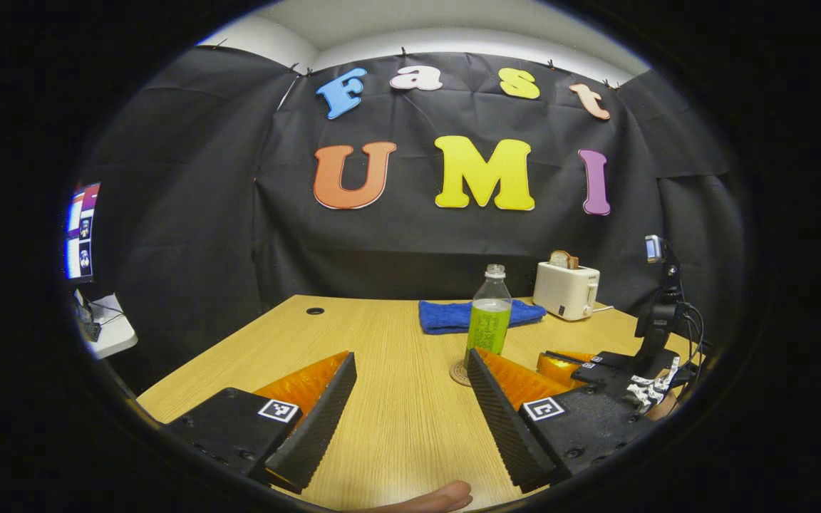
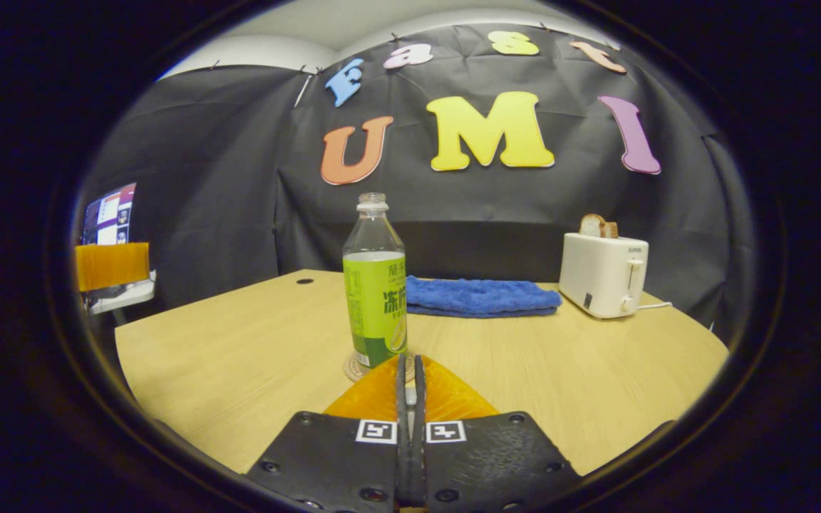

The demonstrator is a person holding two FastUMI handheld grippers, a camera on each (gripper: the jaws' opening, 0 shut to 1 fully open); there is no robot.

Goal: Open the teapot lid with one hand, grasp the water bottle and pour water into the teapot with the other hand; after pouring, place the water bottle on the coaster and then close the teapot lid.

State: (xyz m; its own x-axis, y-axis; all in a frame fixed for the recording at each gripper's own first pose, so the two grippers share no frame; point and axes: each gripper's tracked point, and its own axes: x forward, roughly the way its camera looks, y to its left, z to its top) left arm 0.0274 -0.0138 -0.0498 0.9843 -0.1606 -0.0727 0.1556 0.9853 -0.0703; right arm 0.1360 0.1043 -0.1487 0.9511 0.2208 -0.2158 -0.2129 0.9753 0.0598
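Note:
The water bottle (image 2: 375, 285), clear with a green label, stands upright on a round coaster (image 2: 353, 369) near the middle of the wooden table (image 2: 239, 356). My right gripper (image 2: 410, 362) sits just in front of the bottle's base, shut with nothing between its fingers. In the left gripper view the bottle (image 1: 489, 313) and coaster (image 1: 459, 375) lie just beyond my right-hand fingertip (image 1: 473, 356). My left gripper (image 1: 410, 356) is wide open over bare table. The right gripper (image 1: 585, 369) rests low to the right of the bottle.
A folded blue towel (image 2: 478, 296) lies behind the bottle, and a white toaster (image 2: 603, 274) holding toast stands at the back right. A monitor (image 1: 83, 231) is off the table's left side. A fingertip (image 1: 439, 497) shows below my left gripper.

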